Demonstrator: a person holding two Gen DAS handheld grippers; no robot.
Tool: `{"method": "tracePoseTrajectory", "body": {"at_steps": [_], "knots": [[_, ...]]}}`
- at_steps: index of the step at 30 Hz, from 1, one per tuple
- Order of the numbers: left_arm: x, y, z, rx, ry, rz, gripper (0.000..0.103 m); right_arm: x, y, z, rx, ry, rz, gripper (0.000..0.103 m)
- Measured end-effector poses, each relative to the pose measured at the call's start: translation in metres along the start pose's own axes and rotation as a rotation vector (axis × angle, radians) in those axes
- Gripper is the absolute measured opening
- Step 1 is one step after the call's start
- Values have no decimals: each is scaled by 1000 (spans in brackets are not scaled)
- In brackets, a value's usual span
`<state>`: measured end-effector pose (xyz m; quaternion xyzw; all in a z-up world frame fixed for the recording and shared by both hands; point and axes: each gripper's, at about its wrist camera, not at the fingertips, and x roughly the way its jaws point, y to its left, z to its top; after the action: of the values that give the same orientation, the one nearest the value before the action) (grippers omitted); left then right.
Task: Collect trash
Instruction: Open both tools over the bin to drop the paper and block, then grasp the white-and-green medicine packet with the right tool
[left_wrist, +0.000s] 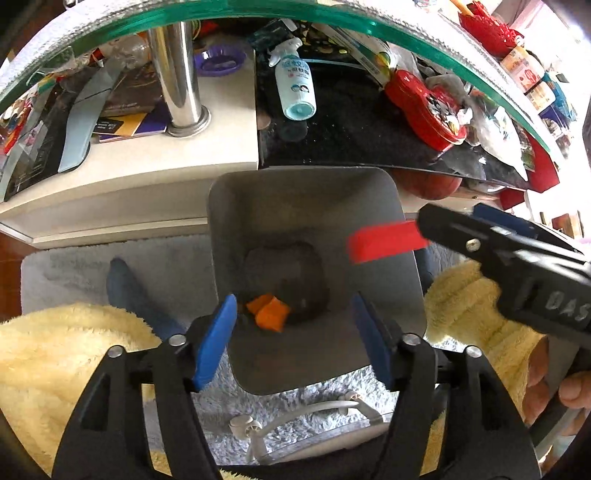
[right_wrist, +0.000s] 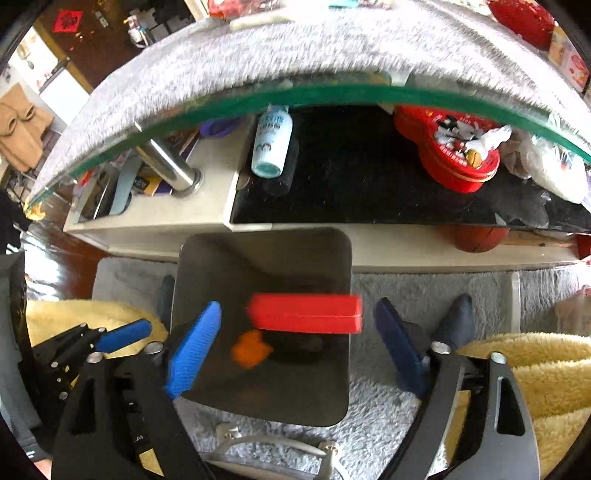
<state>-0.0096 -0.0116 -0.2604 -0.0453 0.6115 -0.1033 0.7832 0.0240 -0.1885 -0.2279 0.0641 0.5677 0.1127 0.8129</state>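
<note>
A grey square trash bin (left_wrist: 399, 280) (right_wrist: 332, 369) stands on the rug below both grippers. An orange scrap (left_wrist: 266, 313) (right_wrist: 251, 349) lies at its dark bottom. My left gripper (left_wrist: 293, 300) hangs open over the bin's near side with nothing between its blue fingers; one of them (right_wrist: 122, 339) shows at the left of the right wrist view. My right gripper (right_wrist: 297, 302) (left_wrist: 443, 221) is open above the bin. A flat red box (right_wrist: 304, 314) (left_wrist: 384, 242) hangs blurred in the gap, and neither pad touches it.
A glass tabletop (left_wrist: 258, 9) with a green edge curves above a lower shelf. The shelf holds a spray bottle (left_wrist: 295, 86), a red tin (left_wrist: 424, 107) and a chrome leg (left_wrist: 181, 74). A basketball (right_wrist: 480, 236) sits underneath. Yellow fleece legs (left_wrist: 55, 354), blue-socked feet (left_wrist: 125, 288) and a white stand (left_wrist: 306, 410) surround the bin.
</note>
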Motion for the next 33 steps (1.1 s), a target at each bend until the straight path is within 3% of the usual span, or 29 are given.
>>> {"method": "tracePoseTrajectory", "body": {"at_steps": [8, 18, 25, 33], "knots": [[-26, 1, 10, 0, -66, 29, 69, -32, -17, 16, 26, -103, -96, 91], [-71, -10, 41, 26, -188, 29, 72, -81, -38, 49, 80, -245, -114, 91], [-83, -23, 72, 51, -229, 20, 72, -83, -49, 75, 93, -272, -137, 91], [-80, -27, 115, 56, -255, 28, 72, -81, -43, 118, 75, -308, -92, 90]]}}
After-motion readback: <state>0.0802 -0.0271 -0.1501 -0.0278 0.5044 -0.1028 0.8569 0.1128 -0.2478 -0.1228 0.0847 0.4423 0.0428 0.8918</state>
